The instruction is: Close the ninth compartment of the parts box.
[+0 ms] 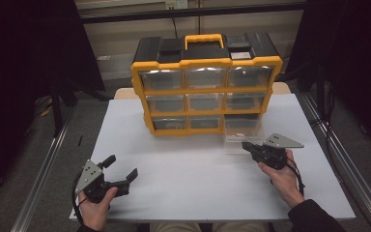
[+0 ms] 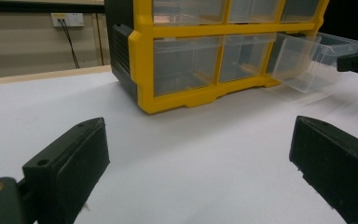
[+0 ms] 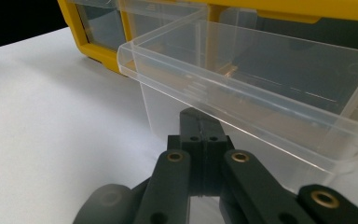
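At the cabinet's [image 1: 206, 82] lower right, the right tongs [image 1: 247, 145] pinch closed on the protruding drawer's [image 1: 241, 129] front lip, while the left tongs [image 1: 123, 167] idle open, well apart.

Our two black grippers, left gripper [image 1: 123, 169] and right gripper [image 1: 246, 145], each topped by a grey three-cornered plate [image 1: 283, 141] with small holes, brass-ringed screw holes [image 3: 239, 157] on blocky fingers [image 2: 70, 158], black cables trailing, our dark sleeve [image 1: 314, 217]

The white bench [image 1: 188, 169] lies bare between both tongs; the big yellow and black drawer box [image 1: 205, 82] blocks the back; its clear plastic drawer [image 1: 241, 129] sticks out, touching the right tongs [image 1: 247, 146].
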Action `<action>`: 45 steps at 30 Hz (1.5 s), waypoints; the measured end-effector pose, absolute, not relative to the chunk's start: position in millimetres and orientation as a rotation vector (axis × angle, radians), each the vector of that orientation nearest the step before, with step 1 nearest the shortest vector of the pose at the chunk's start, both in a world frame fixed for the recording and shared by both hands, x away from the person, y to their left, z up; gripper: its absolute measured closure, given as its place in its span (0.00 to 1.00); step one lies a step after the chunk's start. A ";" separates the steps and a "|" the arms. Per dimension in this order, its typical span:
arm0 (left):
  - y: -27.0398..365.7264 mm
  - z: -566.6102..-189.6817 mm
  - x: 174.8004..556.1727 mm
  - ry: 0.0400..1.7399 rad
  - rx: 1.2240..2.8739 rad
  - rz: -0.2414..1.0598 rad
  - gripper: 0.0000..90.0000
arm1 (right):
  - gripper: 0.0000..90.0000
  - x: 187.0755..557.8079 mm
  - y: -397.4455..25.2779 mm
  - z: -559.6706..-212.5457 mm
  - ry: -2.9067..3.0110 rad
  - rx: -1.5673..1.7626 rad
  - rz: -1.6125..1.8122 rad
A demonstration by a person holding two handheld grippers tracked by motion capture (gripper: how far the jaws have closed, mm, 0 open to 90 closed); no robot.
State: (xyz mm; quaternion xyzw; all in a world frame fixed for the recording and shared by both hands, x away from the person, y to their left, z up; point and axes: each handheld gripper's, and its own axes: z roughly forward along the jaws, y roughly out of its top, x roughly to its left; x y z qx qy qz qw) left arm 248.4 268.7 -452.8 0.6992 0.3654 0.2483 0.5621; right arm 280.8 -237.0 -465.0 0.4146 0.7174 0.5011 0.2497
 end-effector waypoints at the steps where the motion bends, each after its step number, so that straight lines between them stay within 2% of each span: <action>1: 268.7 -452.7 248.4 0.859 1.647 0.586 0.05 | 1.00 280.6 -236.9 -464.9 1.953 1.132 1.362; 45: 266.8 -453.3 251.1 0.854 1.652 0.573 0.05 | 1.00 290.5 -238.6 -464.9 1.877 1.142 1.368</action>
